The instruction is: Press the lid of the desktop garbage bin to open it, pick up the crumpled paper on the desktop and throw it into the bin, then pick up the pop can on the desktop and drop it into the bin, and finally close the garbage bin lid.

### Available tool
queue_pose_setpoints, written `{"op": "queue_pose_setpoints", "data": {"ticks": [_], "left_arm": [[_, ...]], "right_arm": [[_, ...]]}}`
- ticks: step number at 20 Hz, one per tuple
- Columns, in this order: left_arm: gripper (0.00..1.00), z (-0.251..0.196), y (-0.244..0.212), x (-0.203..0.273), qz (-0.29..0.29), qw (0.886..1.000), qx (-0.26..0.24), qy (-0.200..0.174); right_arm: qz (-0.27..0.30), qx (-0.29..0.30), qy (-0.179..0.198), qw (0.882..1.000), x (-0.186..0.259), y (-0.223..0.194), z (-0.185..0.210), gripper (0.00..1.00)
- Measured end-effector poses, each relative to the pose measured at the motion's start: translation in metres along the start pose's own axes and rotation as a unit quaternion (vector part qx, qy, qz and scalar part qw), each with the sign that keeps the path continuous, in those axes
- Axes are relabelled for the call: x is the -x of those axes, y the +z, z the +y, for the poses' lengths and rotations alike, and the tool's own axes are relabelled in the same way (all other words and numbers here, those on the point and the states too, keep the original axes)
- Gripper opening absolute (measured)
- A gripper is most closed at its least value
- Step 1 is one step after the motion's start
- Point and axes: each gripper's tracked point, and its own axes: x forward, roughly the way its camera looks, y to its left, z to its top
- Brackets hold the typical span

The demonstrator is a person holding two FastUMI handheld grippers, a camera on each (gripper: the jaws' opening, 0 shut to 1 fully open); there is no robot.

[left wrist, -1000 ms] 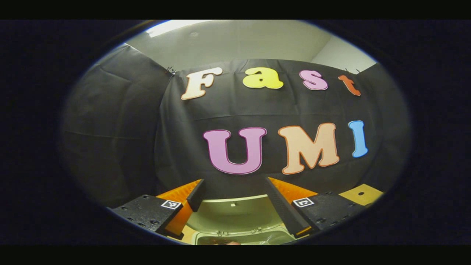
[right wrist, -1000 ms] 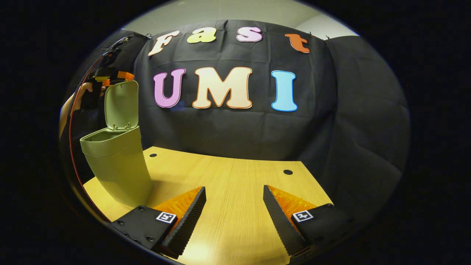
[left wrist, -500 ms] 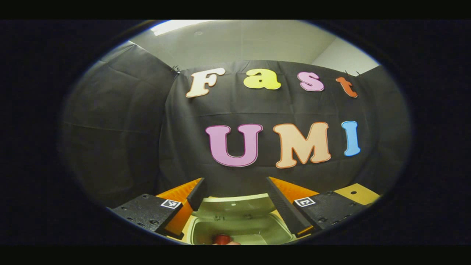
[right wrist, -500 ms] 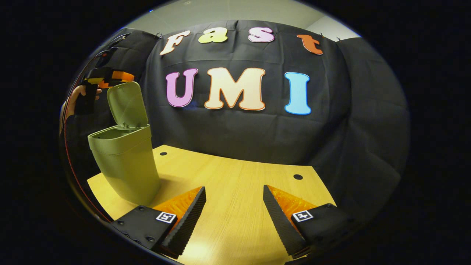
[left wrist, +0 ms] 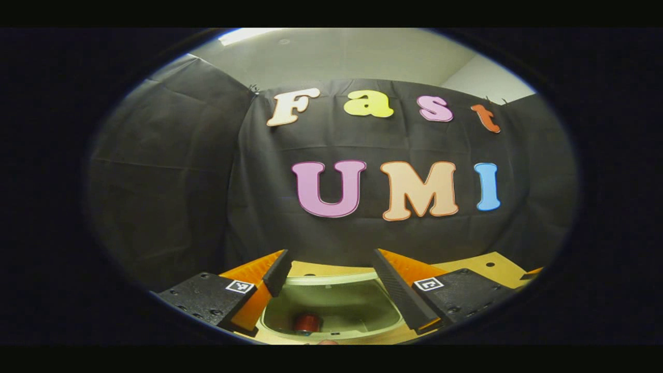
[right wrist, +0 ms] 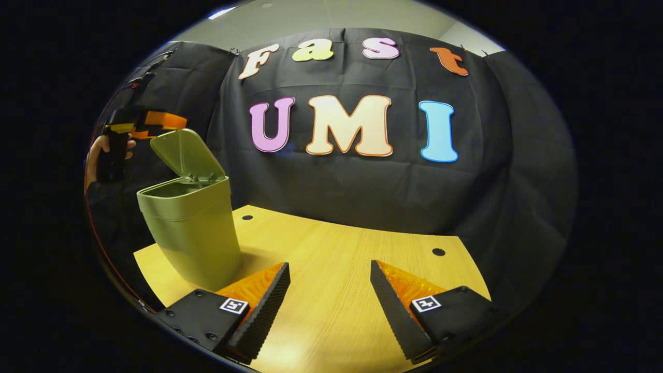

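Observation:
The green bin (right wrist: 191, 233) stands at the table's left with its lid (right wrist: 184, 155) tilted about halfway over the opening. My left gripper (right wrist: 155, 122) hovers at the lid's raised edge, held by a hand (right wrist: 98, 153); I cannot tell whether it touches the lid. In the left gripper view, my left gripper (left wrist: 330, 254) is open above the bin (left wrist: 331, 282), and a red pop can (left wrist: 307, 322) lies inside. My right gripper (right wrist: 329, 264) is open over the bare wooden table (right wrist: 336, 243), to the right of the bin, with nothing between its fingers.
The black cloth wall closes off the table's back and sides. Small round holes (right wrist: 438, 252) mark the tabletop near its back edge. Open tabletop stretches right of the bin.
The lid has tipped from upright to about halfway down over the opening. My left gripper followed its edge, and the can came into sight inside. The right gripper view shifted slightly left.

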Motion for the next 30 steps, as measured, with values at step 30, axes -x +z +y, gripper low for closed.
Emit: {"op": "queue_pose_setpoints", "data": {"ticks": [30], "left_arm": [[0.92,-0.029,-0.109,0.019,0.016,0.999,0.009,-0.041]], "right_arm": [[-0.023,0.000,-0.030,0.999,0.001,0.025,0.046,0.98]]}}
